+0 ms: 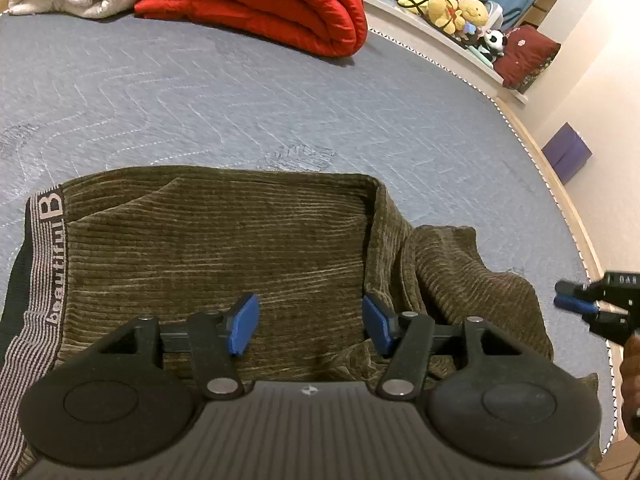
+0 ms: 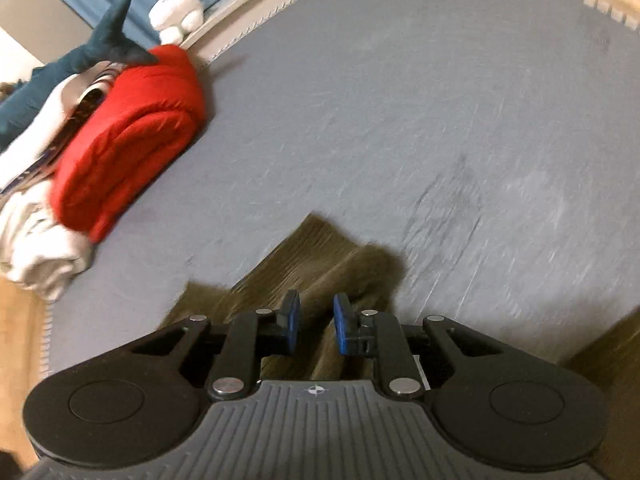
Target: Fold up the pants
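The olive corduroy pants [image 1: 224,248] lie on the grey quilted bed cover [image 1: 240,100], long axis left to right, waistband at left. The left gripper [image 1: 308,328] hovers just above them, jaws apart and empty. The right gripper [image 2: 316,330], nearer the loose right end, has narrowed jaws; whether it pinches cloth, I cannot tell.

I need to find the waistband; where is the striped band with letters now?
In the left wrist view, the waistband lies at the far left edge of the pants, on the grey bed cover.
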Tool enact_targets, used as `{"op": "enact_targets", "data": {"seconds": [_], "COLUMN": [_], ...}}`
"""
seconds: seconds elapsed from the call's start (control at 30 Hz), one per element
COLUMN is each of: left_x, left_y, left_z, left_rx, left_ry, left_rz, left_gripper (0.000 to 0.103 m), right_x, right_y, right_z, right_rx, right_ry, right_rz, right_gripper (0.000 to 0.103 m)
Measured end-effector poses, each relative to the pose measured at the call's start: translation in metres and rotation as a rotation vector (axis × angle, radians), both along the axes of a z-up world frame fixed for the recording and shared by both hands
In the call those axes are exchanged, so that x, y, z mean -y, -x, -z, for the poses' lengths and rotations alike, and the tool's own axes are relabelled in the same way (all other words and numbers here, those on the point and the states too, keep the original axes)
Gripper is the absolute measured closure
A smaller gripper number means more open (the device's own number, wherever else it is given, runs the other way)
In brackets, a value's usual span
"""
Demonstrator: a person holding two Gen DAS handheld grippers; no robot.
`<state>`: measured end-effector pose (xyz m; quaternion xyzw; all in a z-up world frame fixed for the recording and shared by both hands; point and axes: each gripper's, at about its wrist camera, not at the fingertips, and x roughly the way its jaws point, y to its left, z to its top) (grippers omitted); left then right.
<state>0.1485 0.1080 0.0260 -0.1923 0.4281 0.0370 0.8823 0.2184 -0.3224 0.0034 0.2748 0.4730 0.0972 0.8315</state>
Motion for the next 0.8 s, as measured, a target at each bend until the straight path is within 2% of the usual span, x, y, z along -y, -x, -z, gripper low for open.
{"op": "enact_targets", "data": {"seconds": [0.1,0.17,0.43,0.57,0.67,0.73,0.8], "left_x": [0.002,0.003,0.01,0.01,0.009,0.007,0.006], "left_y": [0.001,0.002,0.001,0.0,0.0,-0.001,-0.003], "left_z": [0.0,0.0,0.0,0.003,0.003,0.004,0.004], "left_rx": [0.0,0.003,0.003,-0.005,-0.003,-0.004,-0.006], "left_ry": [-0.001,-0.005,-0.007,-0.012,-0.012,-0.01,-0.007], "left_rz": [0.005,0.006,0.015,0.013,0.01,0.009,0.008], "left_gripper": [0.037,0.034,0.034,0.034,0.034,0.034,0.034], "right_x": [-0.009,-0.018,-0.032,-0.04,-0.037,-0.034,-0.03], "right_y": [0.004,0.009,-0.005,-0.011,-0.011,-0.01,-0.009], "right_z": [0.009,0.017,0.048,0.051,0.045,0.035,0.021], "right_rx": [-0.074,-0.101,-0.147,-0.144,-0.117,-0.062,0.012], "right_ry": [-0.048,-0.022,-0.114,-0.096,-0.092,-0.096,-0.101], "right_rz": [-0.057,-0.06,-0.054,-0.04,-0.007,0.014,0.02], "right_gripper": [0.08,0.072,0.073,0.088,0.094,0.1,0.101]}}
